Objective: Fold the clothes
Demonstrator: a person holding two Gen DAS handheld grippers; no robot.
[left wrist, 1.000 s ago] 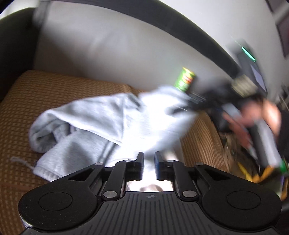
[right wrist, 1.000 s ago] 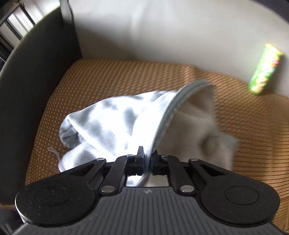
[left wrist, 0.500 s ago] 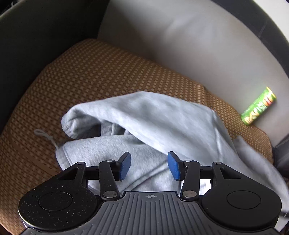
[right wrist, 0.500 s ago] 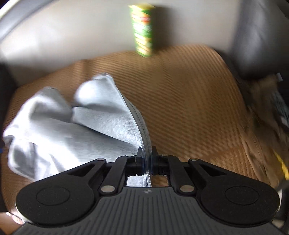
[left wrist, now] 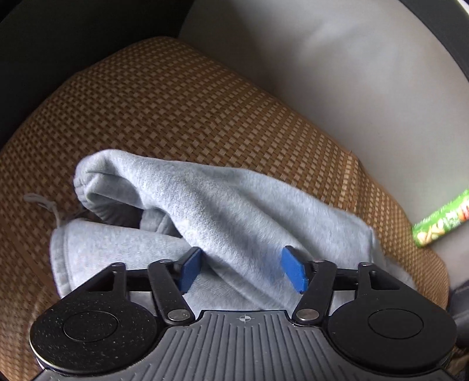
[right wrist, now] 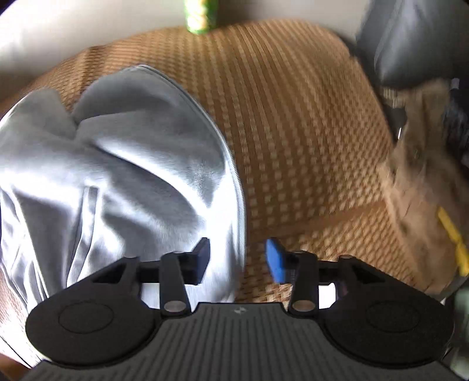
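Note:
A light grey zip hoodie (left wrist: 234, 211) lies crumpled on a brown woven seat mat (left wrist: 181, 105); its drawstring (left wrist: 44, 203) trails to the left. My left gripper (left wrist: 241, 268) hangs just above it, pointing down. A fold of fleece sits between the closing jaws, and the blue pads (left wrist: 294, 269) stand apart from it. In the right wrist view the hoodie (right wrist: 123, 164) fills the left side. My right gripper (right wrist: 239, 259) is opening, with the hoodie's zipper edge (right wrist: 239, 205) loose between its pads.
A green snack tube (left wrist: 439, 222) (right wrist: 202, 14) leans at the pale grey sofa back (left wrist: 337, 73). A dark armrest (left wrist: 44, 44) bounds the left side. Past the mat's right edge sit a dark bag (right wrist: 410, 41) and brown clutter with a yellow item (right wrist: 453, 234).
My right gripper carried the zipper edge to the right, then opened and let it go. My left gripper sank towards the hoodie, its jaws now wider apart.

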